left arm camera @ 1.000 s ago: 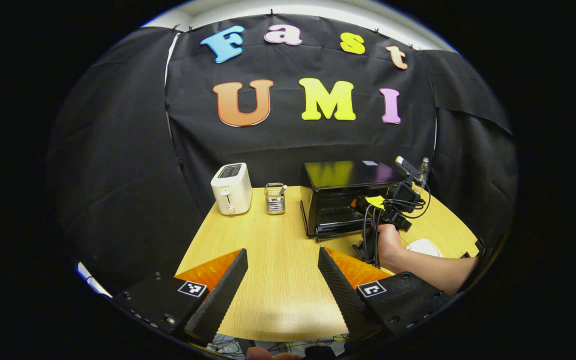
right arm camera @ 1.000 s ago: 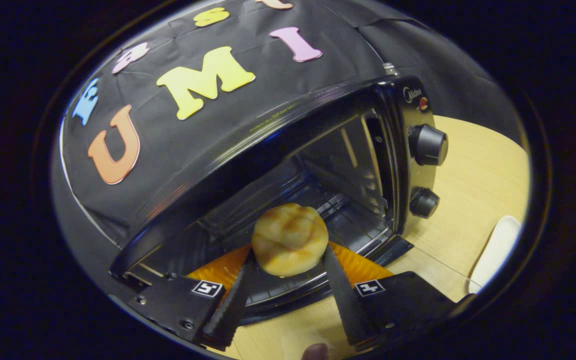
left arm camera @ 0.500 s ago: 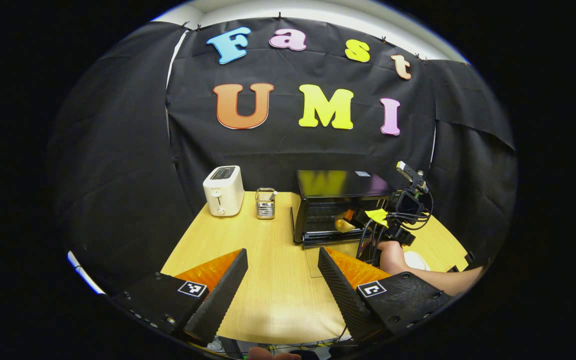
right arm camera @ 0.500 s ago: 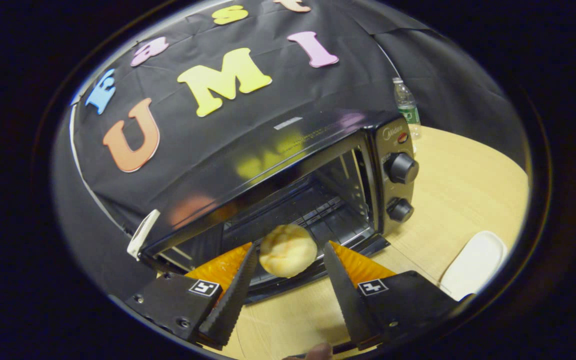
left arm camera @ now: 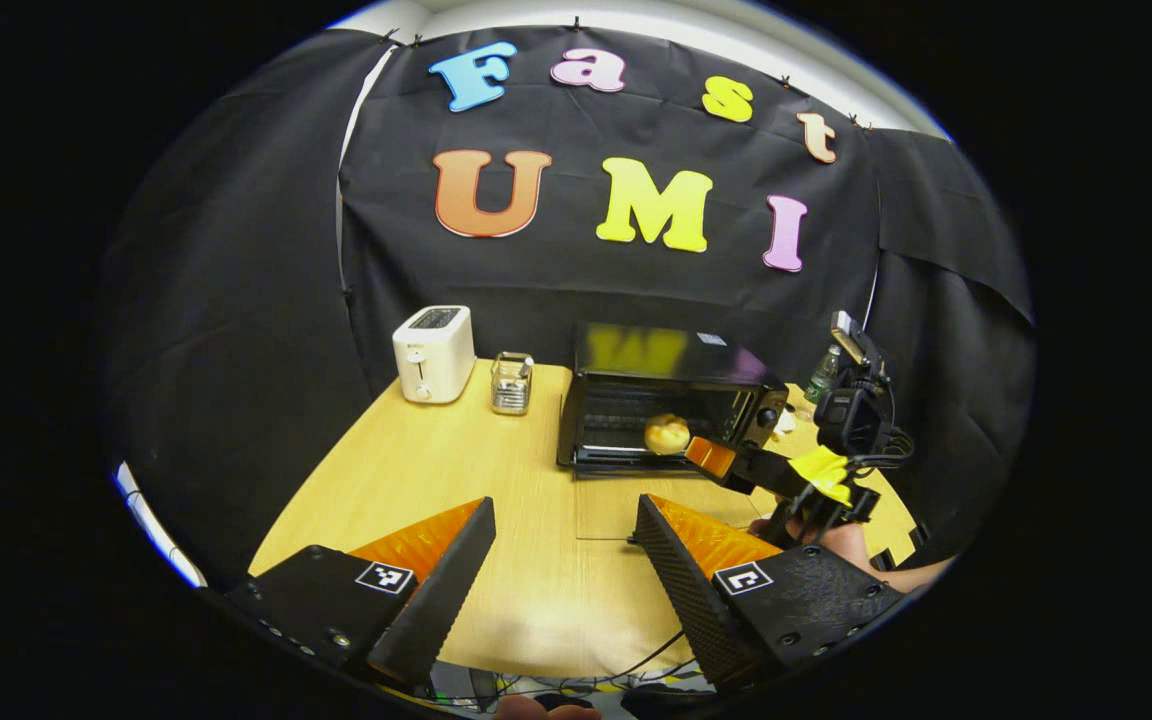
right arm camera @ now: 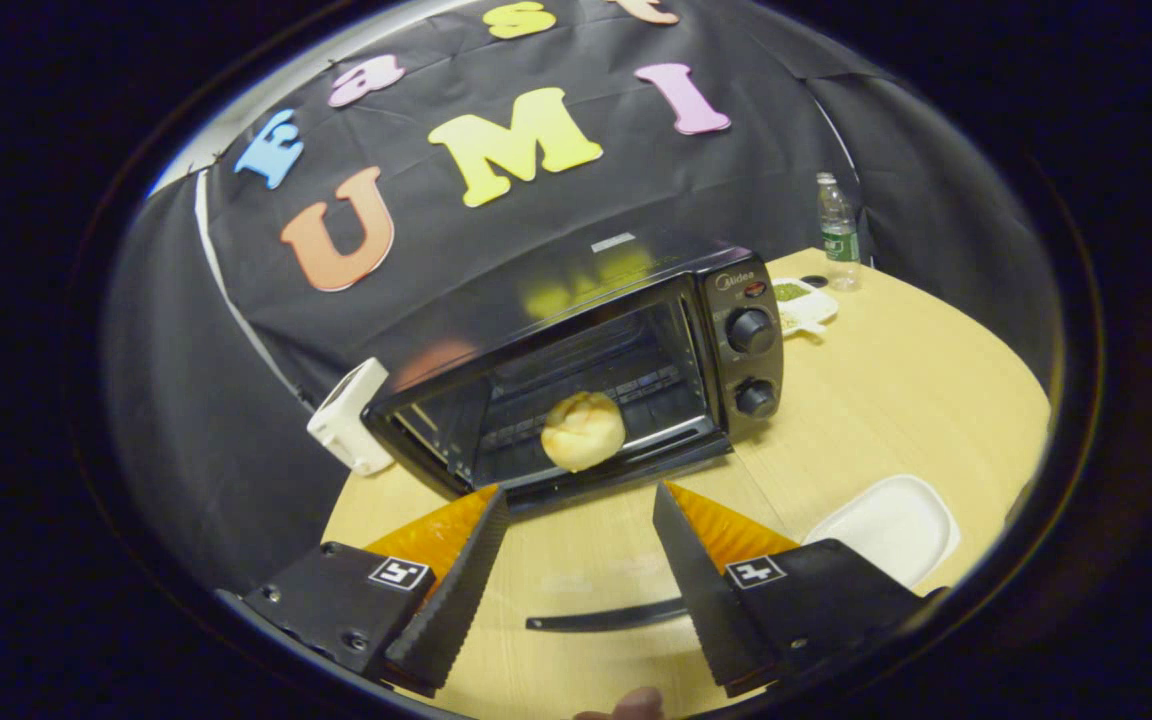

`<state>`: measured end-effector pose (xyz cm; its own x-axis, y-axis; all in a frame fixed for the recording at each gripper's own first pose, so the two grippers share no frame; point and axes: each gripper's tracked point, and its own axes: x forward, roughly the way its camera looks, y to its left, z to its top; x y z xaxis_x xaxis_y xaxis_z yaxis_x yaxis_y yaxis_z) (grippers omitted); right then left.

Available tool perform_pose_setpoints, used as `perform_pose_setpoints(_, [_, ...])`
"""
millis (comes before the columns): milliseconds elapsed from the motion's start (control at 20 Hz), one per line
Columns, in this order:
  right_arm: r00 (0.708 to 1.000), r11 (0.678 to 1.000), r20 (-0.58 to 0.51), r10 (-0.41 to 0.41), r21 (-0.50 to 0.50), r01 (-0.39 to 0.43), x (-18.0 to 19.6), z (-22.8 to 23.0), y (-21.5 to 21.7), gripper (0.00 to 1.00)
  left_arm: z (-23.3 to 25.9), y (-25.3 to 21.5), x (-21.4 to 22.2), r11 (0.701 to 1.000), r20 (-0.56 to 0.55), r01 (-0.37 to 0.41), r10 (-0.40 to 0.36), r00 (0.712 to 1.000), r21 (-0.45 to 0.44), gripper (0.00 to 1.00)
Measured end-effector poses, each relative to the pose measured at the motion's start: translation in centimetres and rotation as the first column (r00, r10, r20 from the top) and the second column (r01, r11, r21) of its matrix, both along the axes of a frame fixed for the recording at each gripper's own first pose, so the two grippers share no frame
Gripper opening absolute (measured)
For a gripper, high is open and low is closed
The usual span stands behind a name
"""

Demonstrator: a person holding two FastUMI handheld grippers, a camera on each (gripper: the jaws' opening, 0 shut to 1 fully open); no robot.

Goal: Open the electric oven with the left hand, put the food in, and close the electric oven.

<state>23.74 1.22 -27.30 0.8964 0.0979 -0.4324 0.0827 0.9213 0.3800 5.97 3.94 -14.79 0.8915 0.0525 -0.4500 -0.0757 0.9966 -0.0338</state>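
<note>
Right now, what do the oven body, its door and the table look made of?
Oven: likely glossy black painted metal; its top mirrors the wall. Door: clear glass by the look, the table grain shows through it. Table: light wood-grain surface, matte; whether solid wood or laminate is unclear.

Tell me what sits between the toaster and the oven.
In the left gripper view, a small metal holder stands between the toaster and the oven.

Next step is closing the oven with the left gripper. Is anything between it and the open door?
Nothing visible: bare table lies between the open left gripper and the door. The right gripper hovers beside it.
</note>
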Motion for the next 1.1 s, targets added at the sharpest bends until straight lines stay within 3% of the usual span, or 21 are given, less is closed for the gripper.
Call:
perform_pose_setpoints(200, [0.997,0.994,-0.007,0.074,-0.075,-0.074,-3.9,-0.1,-2.1,0.93,-2.6,-3.3,-0.2,0.999,-0.046,0.015,-0.016,0.999,-0.037,0.94])
perform_pose_setpoints(450, [0.995,0.981,-0.012,0.104,-0.162,-0.104,-8.1,0.5,-6.3,0.92,-7.4,-7.7,0.3,0.991,-0.148,0.022,-0.042,0.988,-0.129,0.93])
perform_pose_setpoints(650, [0.993,0.969,-0.021,0.115,-0.217,-0.117,-11.0,1.5,-9.6,0.93,-11.5,-9.9,1.2,0.987,-0.216,0.048,-0.080,0.973,-0.152,0.94])
perform_pose_setpoints(1100, [0.998,0.952,-0.050,-0.048,-0.304,0.030,-16.0,2.5,-19.4,0.93,-19.4,-12.7,5.8,0.982,-0.311,0.086,-0.136,0.941,-0.170,0.95])
